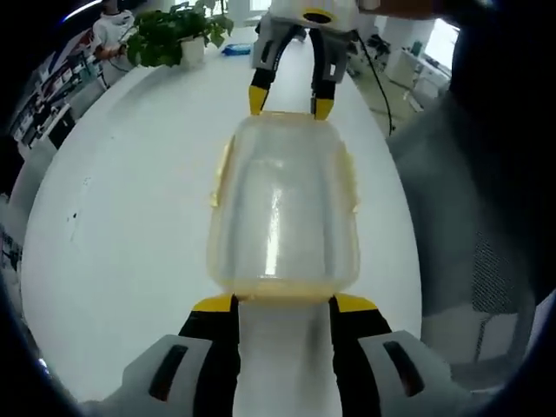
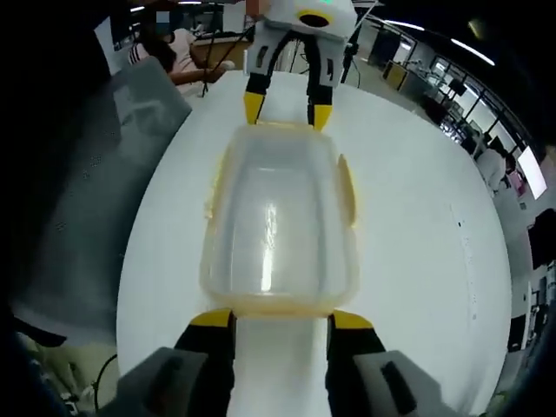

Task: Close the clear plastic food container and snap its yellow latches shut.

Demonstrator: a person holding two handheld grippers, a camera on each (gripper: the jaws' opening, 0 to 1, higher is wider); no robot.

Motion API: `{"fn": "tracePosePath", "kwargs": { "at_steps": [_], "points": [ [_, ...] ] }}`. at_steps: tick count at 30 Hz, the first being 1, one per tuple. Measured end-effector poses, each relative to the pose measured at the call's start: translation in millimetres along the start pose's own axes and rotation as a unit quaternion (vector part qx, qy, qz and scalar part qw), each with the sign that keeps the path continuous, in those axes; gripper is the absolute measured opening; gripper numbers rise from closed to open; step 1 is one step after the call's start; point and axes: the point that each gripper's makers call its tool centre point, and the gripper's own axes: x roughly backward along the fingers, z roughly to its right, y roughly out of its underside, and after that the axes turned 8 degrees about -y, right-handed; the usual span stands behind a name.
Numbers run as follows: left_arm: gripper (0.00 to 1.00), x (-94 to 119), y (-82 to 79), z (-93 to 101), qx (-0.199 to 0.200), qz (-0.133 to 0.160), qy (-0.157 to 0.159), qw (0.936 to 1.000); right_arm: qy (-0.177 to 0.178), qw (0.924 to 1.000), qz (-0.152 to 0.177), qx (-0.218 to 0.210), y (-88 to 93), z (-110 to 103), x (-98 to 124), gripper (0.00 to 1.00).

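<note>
A clear plastic container (image 1: 282,208) (image 2: 278,221) lies lengthwise on the white table (image 1: 130,243) (image 2: 417,261), its lid on top. Yellow latches (image 1: 351,178) (image 2: 347,187) stick outward along its long sides. My left gripper (image 1: 284,304) (image 2: 286,109) stands open at one short end, its yellow fingertips (image 1: 213,302) right at the container's corners. My right gripper (image 2: 281,320) (image 1: 290,102) faces it from the opposite short end, also open, with its fingertips (image 2: 211,318) against that end's edge. Neither holds anything between its jaws.
A potted plant (image 1: 174,35) and a small blue object (image 1: 234,49) sit at the table's far end. A grey chair back (image 1: 469,191) (image 2: 104,174) stands close to one long table edge. People sit in the background (image 2: 174,43).
</note>
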Motion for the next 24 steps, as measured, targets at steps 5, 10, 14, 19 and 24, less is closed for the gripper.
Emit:
{"fn": "tracePosePath", "kwargs": {
  "at_steps": [5, 10, 14, 19, 24],
  "points": [
    [0.51, 0, 8.4, 1.0, 0.009, 0.003, -0.010, 0.9999, 0.004, 0.9997, -0.021, 0.010, 12.7, 0, -2, 0.50],
    [0.50, 11, 13.5, -5.6, 0.027, 0.020, -0.048, 0.9983, 0.001, 0.9994, 0.019, -0.030, 16.0, 3, 17, 0.47],
    [0.45, 27, 5.2, -1.5, 0.076, 0.063, -0.053, 0.9937, 0.001, 0.9970, 0.056, -0.053, 9.7, 6, 36, 0.44],
    [0.43, 42, -6.9, -1.0, 0.105, 0.110, -0.070, 0.9860, 0.013, 0.9958, 0.076, -0.050, -0.8, 8, 49, 0.39],
    [0.41, 40, -11.1, -1.5, 0.102, 0.113, -0.083, 0.9847, 0.009, 0.9935, 0.102, -0.049, -18.8, 5, 51, 0.33]
  ]
}}
